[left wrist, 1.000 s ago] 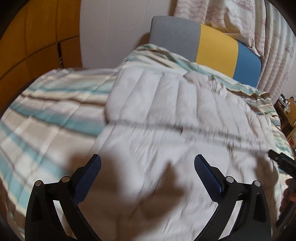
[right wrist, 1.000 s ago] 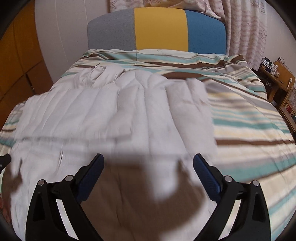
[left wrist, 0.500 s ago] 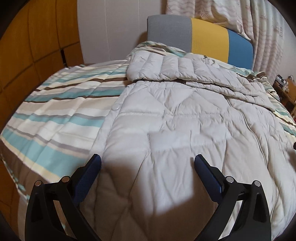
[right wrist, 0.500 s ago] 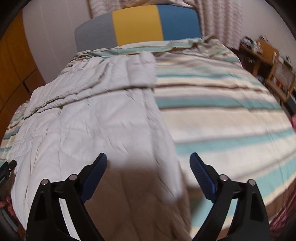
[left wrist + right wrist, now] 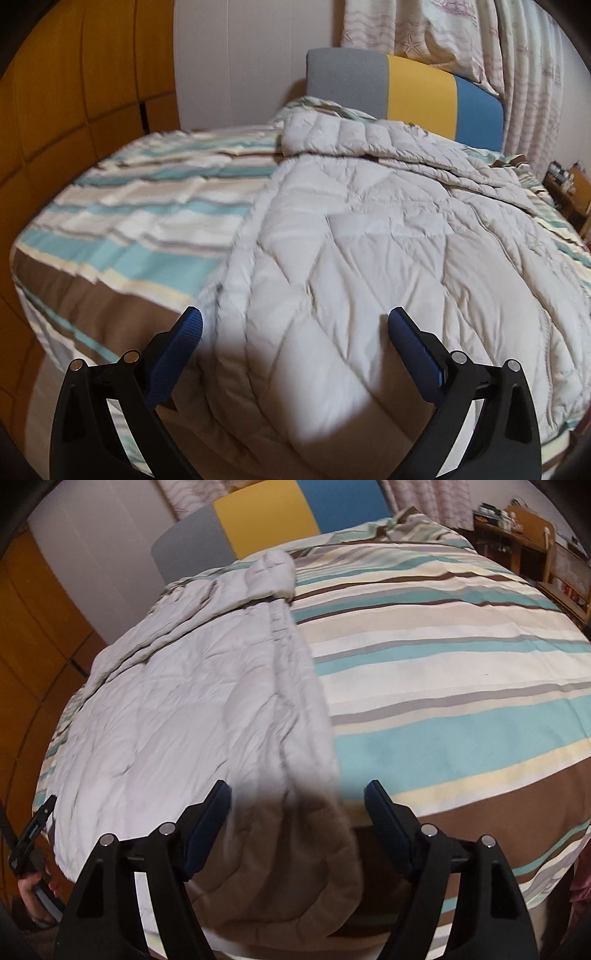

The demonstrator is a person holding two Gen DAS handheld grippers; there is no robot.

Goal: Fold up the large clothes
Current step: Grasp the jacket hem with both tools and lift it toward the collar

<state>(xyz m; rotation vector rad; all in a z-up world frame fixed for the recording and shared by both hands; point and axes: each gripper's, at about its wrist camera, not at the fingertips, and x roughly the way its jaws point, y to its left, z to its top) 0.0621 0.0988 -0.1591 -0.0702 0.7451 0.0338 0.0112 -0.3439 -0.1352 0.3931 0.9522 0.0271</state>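
A large pale grey quilted down coat (image 5: pixel 369 240) lies spread on the striped bed, its hem hanging over the near bed edge and a sleeve folded across its far part. My left gripper (image 5: pixel 295 325) is open and empty above the coat's near left hem corner. In the right wrist view the coat (image 5: pixel 192 716) fills the left half. My right gripper (image 5: pixel 297 797) is open and empty above the coat's near right hem edge. The left gripper also shows at the far left of the right wrist view (image 5: pixel 31 830), held in a hand.
The bed has a striped teal, cream and brown cover (image 5: pixel 443 686). A grey, yellow and blue headboard (image 5: pixel 402 85) stands at the far end. Orange wardrobe panels (image 5: pixel 74 74) are on the left. A wooden side table (image 5: pixel 524 528) with clutter is at the right. Curtains (image 5: pixel 517 55) hang behind.
Both grippers have pulled back toward the foot of the bed and apart, the left toward the coat's left hem corner, the right toward its right edge. Both stay open.
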